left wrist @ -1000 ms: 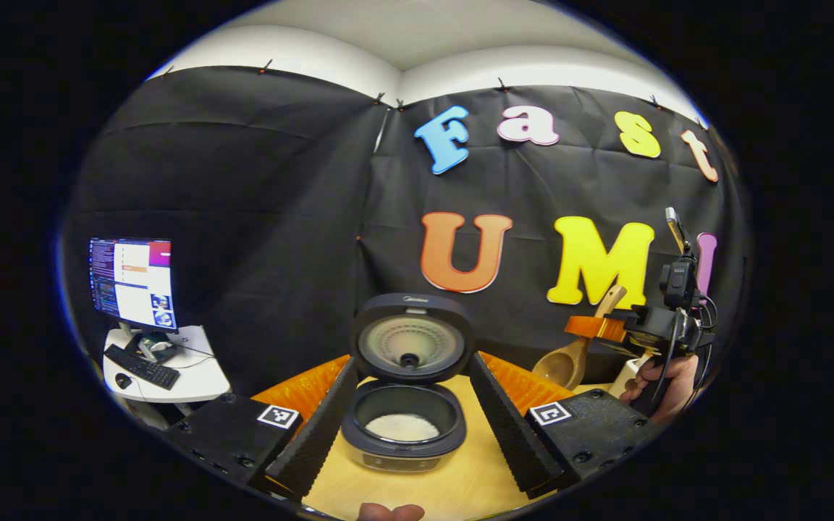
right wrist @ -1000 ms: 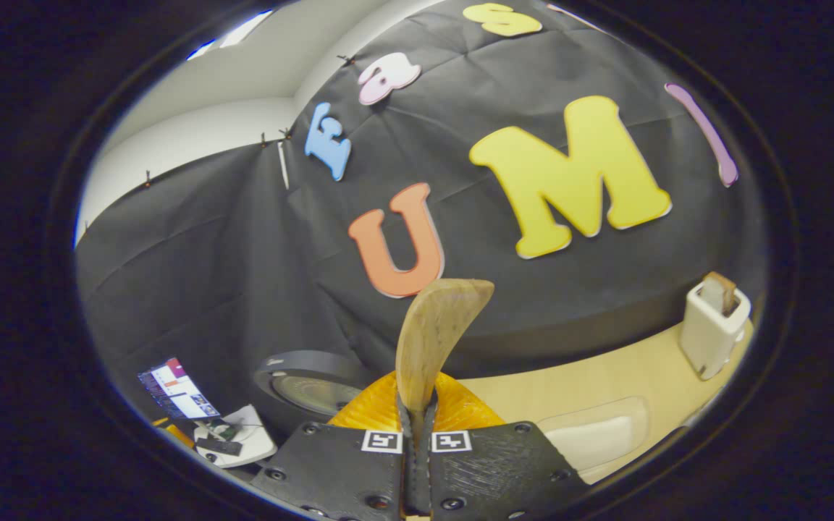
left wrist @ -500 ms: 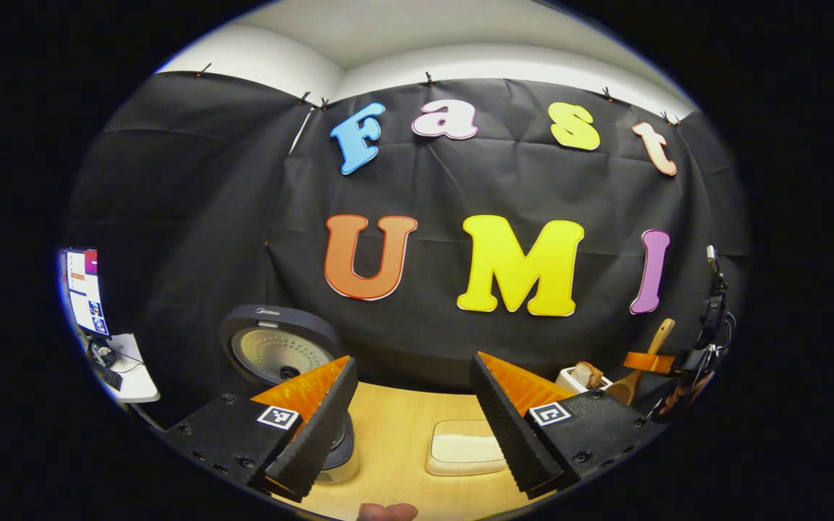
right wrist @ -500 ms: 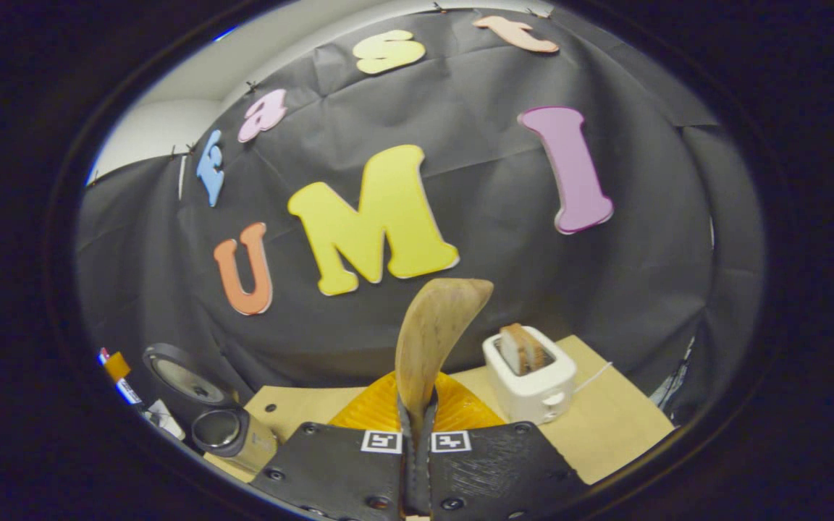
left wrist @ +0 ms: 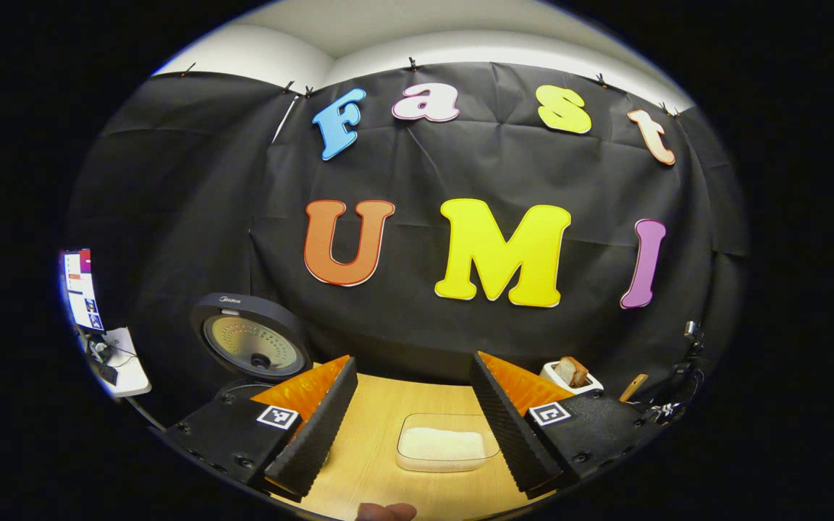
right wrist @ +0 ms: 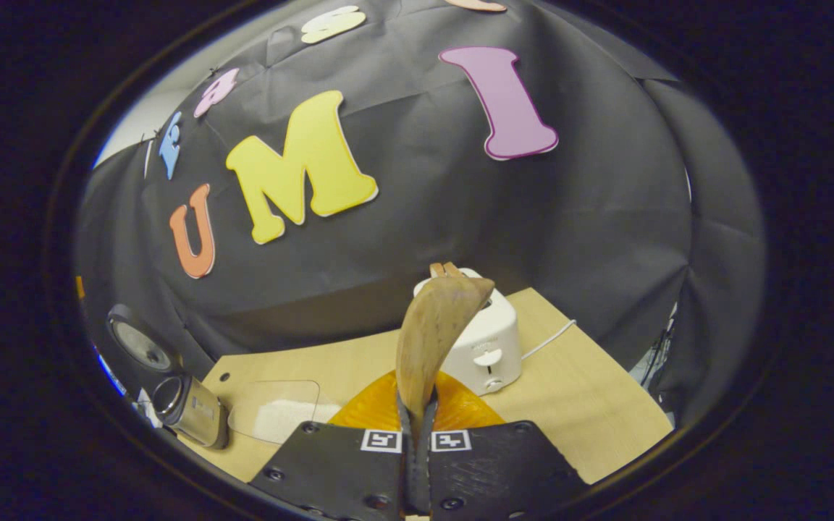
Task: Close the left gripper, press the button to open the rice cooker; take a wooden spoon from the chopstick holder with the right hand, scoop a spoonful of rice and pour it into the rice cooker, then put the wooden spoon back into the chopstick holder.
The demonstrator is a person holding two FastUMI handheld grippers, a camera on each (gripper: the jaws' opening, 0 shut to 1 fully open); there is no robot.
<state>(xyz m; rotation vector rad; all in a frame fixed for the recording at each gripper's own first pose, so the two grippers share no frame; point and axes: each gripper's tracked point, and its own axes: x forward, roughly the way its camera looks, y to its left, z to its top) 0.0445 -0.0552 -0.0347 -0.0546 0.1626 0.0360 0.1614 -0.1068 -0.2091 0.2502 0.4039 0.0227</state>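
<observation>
My right gripper (right wrist: pixel 417 416) is shut on the handle of the wooden spoon (right wrist: pixel 433 329), whose bowl stands upright in front of the white chopstick holder (right wrist: pixel 493 351). The rice cooker (right wrist: pixel 192 411) sits far left with its lid (right wrist: pixel 138 344) up. A clear tray of rice (right wrist: pixel 276 412) lies between them. My left gripper (left wrist: pixel 410 434) is open above the table, with the rice tray (left wrist: pixel 442 443) between its fingers farther off. The cooker's raised lid (left wrist: pixel 252 344) is at its left. The holder (left wrist: pixel 569 373), a spoon handle (left wrist: pixel 633 387) and the right gripper (left wrist: pixel 677 394) are at its right.
The wooden table (right wrist: pixel 591 412) ends close behind the holder on the right, and a white cable (right wrist: pixel 551 339) runs from the holder to the back edge. A side table with a monitor (left wrist: pixel 82 289) stands beyond the table's left end.
The right gripper has swung right and down with the spoon, and the white holder now stands directly behind the spoon bowl. The left gripper turned slightly right, still open.
</observation>
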